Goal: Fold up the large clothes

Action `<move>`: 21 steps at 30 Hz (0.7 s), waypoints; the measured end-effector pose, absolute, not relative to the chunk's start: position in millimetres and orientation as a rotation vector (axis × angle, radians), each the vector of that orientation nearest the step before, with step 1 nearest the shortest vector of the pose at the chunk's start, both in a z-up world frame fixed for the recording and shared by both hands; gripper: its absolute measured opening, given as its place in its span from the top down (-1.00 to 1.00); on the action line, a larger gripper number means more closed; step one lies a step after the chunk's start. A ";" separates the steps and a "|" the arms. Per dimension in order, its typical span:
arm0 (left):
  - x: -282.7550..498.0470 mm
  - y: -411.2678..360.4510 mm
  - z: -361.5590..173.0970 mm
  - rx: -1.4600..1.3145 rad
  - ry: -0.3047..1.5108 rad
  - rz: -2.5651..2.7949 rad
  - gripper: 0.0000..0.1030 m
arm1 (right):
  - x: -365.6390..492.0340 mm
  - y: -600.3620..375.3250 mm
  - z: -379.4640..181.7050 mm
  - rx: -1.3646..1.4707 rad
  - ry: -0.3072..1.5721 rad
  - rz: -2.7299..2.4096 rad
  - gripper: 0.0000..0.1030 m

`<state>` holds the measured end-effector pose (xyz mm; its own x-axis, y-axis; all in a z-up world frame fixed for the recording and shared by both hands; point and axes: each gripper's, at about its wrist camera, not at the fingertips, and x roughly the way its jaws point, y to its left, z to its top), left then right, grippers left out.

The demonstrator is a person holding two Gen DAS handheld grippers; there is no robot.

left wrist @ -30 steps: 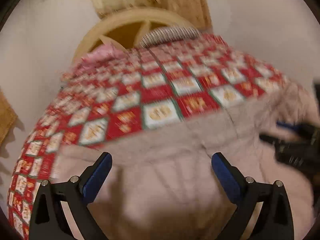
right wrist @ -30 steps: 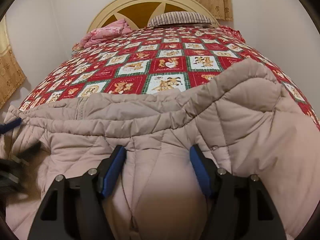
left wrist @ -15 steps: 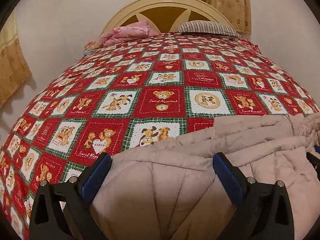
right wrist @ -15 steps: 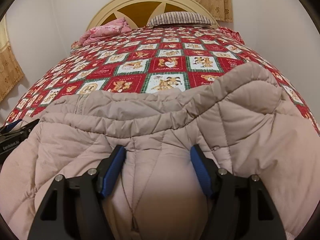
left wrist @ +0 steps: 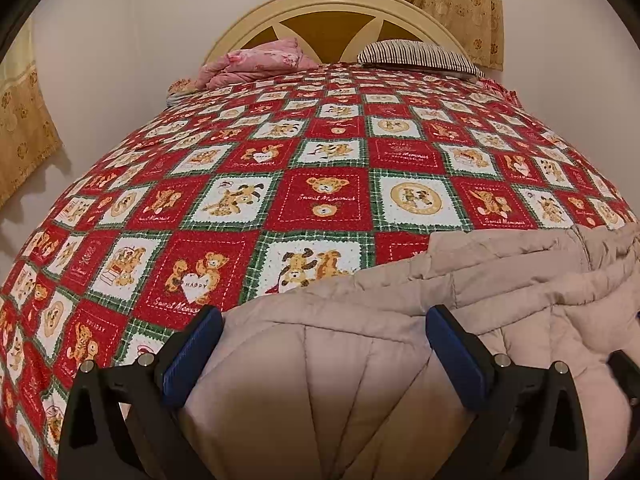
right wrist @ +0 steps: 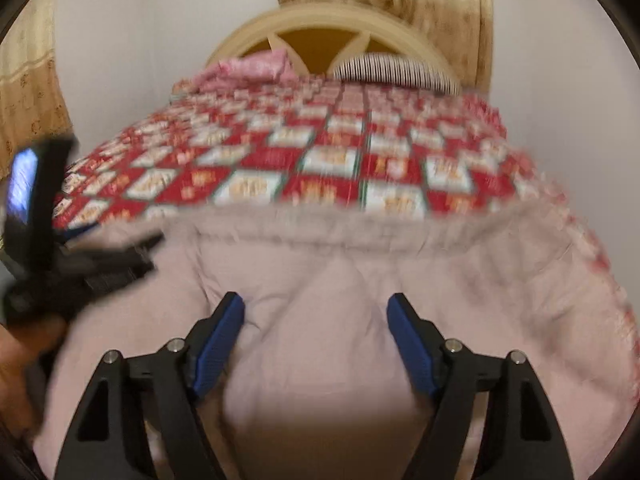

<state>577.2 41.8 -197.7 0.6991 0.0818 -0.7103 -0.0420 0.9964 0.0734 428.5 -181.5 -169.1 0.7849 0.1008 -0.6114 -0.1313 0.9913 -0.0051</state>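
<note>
A puffy beige quilted jacket (left wrist: 500, 280) lies across the near end of the bed, over a red teddy-bear bedspread (left wrist: 320, 200). My left gripper (left wrist: 324, 336) stands open and wide at the jacket's left end, with a padded bulge of it between the jaws. In the blurred right wrist view the jacket (right wrist: 400, 264) fills the foreground. My right gripper (right wrist: 316, 320) is over its middle; the jaws are opening, with fabric still between them. The left gripper (right wrist: 80, 264) and the hand holding it show at the left edge there.
A folded pink item (left wrist: 256, 60) and a striped pillow (left wrist: 416, 54) lie at the head of the bed under a cream arched headboard (left wrist: 332, 4). Yellow curtains (left wrist: 24, 120) hang on the left wall and behind the headboard. Bare bedspread stretches beyond the jacket.
My left gripper slid left along the jacket and then settled at its left end. The right gripper's jaws widened, and it has just moved, blurring its view; the left gripper looms closer there.
</note>
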 end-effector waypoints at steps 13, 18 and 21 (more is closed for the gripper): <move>579.3 44.4 -198.5 0.057 0.805 0.068 -0.98 | 439.1 -180.0 -189.1 -0.071 0.710 0.114 -0.64; 579.3 44.2 -198.9 0.061 0.804 0.070 -0.98 | 439.8 -179.5 -190.5 -0.068 0.712 0.114 -0.64; 579.2 43.5 -199.0 0.061 0.805 0.070 -0.98 | 440.6 -178.7 -191.2 -0.072 0.715 0.109 -0.65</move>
